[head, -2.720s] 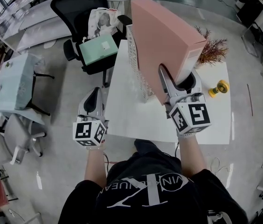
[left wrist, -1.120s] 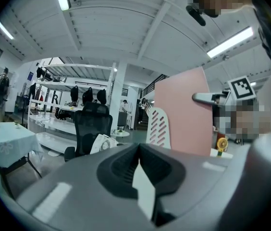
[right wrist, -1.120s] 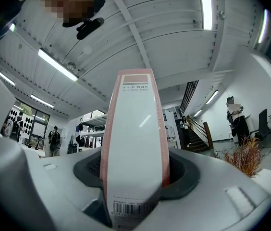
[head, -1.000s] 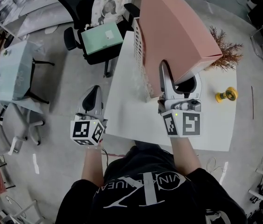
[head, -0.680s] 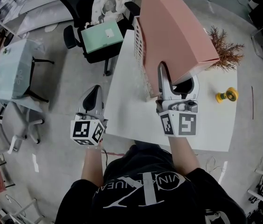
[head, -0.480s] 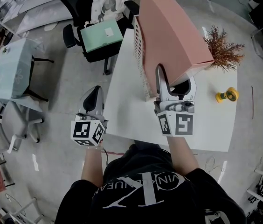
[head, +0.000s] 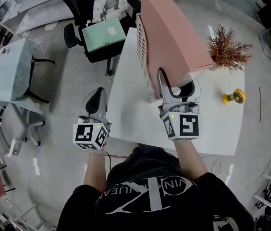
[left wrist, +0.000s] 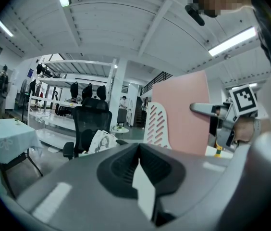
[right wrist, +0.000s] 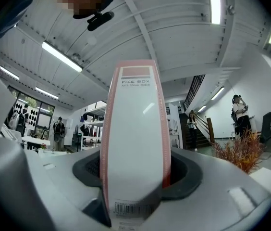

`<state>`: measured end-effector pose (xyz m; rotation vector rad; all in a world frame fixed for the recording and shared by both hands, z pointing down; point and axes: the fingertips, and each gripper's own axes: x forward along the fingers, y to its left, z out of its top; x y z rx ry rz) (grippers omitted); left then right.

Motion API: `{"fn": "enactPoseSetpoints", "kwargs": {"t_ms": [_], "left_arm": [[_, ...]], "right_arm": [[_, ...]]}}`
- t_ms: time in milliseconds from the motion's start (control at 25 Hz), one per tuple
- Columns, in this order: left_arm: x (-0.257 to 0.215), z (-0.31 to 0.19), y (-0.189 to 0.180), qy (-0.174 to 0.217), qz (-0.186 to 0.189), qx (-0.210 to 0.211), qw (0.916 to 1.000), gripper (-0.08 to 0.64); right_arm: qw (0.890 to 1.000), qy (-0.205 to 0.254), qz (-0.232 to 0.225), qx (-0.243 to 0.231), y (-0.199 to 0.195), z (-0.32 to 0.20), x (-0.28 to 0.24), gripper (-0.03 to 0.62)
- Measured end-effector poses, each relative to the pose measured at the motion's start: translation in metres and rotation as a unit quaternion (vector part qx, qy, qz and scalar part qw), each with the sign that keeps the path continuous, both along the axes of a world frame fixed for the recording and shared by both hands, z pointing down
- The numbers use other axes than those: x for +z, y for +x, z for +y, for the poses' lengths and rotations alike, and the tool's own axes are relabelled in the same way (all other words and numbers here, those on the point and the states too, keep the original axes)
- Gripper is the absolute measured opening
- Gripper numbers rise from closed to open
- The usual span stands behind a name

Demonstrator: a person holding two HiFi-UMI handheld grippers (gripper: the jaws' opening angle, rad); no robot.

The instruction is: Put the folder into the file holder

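Observation:
A large pink box folder (head: 174,37) leans over the white table (head: 130,119), its left face against a white slotted file holder (head: 141,57). My right gripper (head: 178,82) grips the folder's white spine (right wrist: 133,129) near its lower end. Its jaws have just been opening a little, with the spine still between them and touching the pads. My left gripper (head: 96,97) hangs shut and empty off the table's left edge. From the left gripper view I see the folder (left wrist: 181,112) and the holder (left wrist: 157,124) side by side.
A dried plant (head: 227,49) and a yellow object (head: 233,97) sit at the table's right. Behind the table's left corner is an office chair with a green box (head: 104,35) and a bag (head: 109,8). A cloth-covered small table (head: 13,76) stands far left.
My right gripper has come down with the folder, which now sits lower beside the holder. The left gripper has stayed where it was.

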<state>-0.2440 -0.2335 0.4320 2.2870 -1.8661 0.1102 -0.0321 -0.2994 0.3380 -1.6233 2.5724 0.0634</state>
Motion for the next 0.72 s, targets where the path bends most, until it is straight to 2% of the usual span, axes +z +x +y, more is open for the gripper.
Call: {"fn": "enactPoseSetpoints", "kwargs": {"t_ms": [120,720], "left_arm": [[0.0,0.0,0.001,0.0,0.0,-0.001,1.0,0.0],[0.004,0.0,0.01,0.0,0.003,0.003,1.0,0.0]], "right_arm": [[1.0,-0.022,0.002,0.0,0.004,-0.001,0.013,0.301],[0.996,-0.075,0.044,-0.01,0.004,-0.001,0.05,0.301]]}}
